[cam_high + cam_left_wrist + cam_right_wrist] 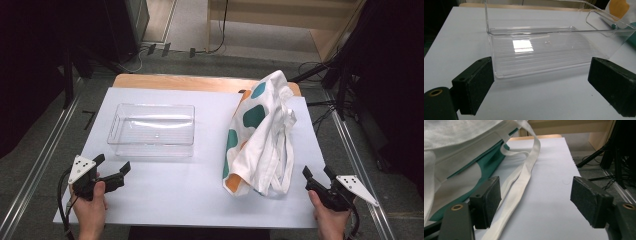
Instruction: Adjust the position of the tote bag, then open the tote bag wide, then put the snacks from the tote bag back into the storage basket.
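With both grippers — left point(112, 168), right point(317, 173) — spread and empty, the bag point(260, 135) lies just ahead-left of the right one, its strap point(520, 181) beside one pad — a shallow pinch risks snagging only strap.

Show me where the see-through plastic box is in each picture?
High view: the clear box sits left of centre on the white board.
Left gripper view: it is straight ahead, past the open jaws.
Right gripper view: it is not in it.
Shared landmark: the white board.
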A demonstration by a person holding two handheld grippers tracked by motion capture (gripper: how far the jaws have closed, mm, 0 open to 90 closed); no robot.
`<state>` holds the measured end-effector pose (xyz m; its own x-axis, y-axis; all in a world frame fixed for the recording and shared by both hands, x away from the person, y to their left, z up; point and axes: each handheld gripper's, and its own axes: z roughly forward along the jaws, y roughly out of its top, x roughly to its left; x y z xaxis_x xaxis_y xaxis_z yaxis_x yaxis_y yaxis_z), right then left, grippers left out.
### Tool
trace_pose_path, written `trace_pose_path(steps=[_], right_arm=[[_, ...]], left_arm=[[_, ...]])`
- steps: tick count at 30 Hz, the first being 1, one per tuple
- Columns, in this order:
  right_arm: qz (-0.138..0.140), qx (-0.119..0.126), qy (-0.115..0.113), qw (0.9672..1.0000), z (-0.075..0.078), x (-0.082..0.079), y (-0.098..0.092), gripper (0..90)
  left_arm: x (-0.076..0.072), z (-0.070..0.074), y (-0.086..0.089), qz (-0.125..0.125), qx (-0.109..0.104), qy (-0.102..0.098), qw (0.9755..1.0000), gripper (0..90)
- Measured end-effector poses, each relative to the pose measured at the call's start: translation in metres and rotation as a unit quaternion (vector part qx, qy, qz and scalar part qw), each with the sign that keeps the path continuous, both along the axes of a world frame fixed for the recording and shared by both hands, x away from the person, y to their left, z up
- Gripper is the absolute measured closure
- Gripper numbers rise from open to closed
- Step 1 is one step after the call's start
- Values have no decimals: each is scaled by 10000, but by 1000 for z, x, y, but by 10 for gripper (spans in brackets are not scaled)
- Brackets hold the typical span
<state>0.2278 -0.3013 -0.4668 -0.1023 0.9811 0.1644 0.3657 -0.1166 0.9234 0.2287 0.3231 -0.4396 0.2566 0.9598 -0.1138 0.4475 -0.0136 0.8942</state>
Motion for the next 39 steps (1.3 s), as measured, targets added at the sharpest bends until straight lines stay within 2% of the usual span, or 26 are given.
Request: trace_pose_path(steps=[3, 6, 7, 13, 19, 26, 29, 36, 39], right_arm=[[98, -17, 23, 9999, -2, 0, 3, 279], [109, -8, 35, 9999, -2, 0, 5, 292], [121, 26, 6, 9999, -2, 0, 5, 309], [167, 14, -22, 9999, -2, 1, 6, 319], [158, 84, -41, 9998, -1, 0, 6, 323], [123, 139, -73, 9998, 1, -2, 5, 327], [178, 119, -57, 9998, 1, -2, 8, 337], [490, 60, -85, 9987, 4, -3, 17, 493], [705, 98, -88, 9974, 5, -3, 20, 588]], left_arm=[[1, -1, -4, -53, -7, 60, 10000, 65], [1, -1, -9, -54, 25, 76, 10000, 66], [1, -1, -12, -50, 102, 80, 9999, 66], [2, -2, -16, -115, 144, 134, 9997, 66], [1, 0, -19, -92, 174, 78, 9998, 66], [2, 0, -24, -151, 140, 115, 9997, 66], [2, 4, -27, -208, 73, 59, 9997, 66], [-1, 9, -43, -191, 146, -12, 9997, 66], [-4, 14, -51, -376, 1, -134, 9992, 66]])
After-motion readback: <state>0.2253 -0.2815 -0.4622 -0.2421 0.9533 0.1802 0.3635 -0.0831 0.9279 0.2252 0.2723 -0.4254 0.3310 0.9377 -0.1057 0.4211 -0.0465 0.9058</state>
